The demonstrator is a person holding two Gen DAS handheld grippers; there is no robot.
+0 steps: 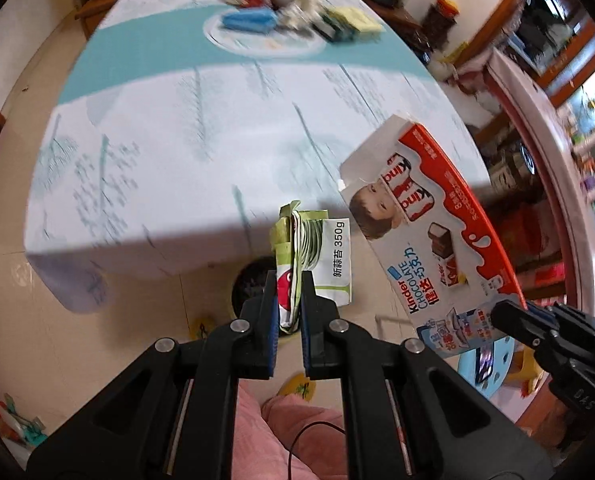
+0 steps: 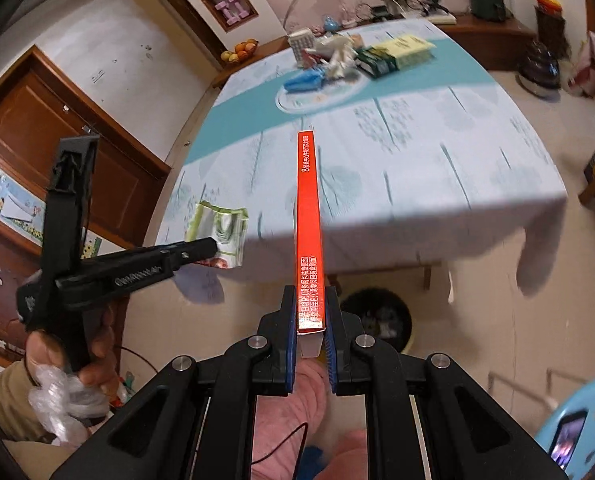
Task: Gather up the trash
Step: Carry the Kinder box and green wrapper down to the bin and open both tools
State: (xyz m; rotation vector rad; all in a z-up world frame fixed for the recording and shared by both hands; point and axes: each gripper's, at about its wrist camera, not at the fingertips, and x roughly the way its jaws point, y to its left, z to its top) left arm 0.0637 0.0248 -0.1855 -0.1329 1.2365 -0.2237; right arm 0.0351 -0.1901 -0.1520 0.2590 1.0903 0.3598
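left tongs (image 1: 289,312): your jaws pinch crumpled foil wrapper (image 1: 317,252)
right tongs (image 2: 312,332): clamp flat cardboard box (image 2: 309,216) edgewise
bin (image 2: 377,316): round, below table edge (image 2: 397,256)

Your right gripper (image 2: 311,320) clamps the flat red cardboard box (image 2: 308,216) by its near end, edge-on above the pale blue tablecloth (image 2: 437,152); your left gripper (image 2: 207,249) pinches a crumpled green-white wrapper (image 2: 222,232); a dark round bin (image 2: 377,316) stands below.

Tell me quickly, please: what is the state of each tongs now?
Left tongs: closed, holding the green and white food wrapper.
Right tongs: closed, holding the Kinder chocolate box by its end.
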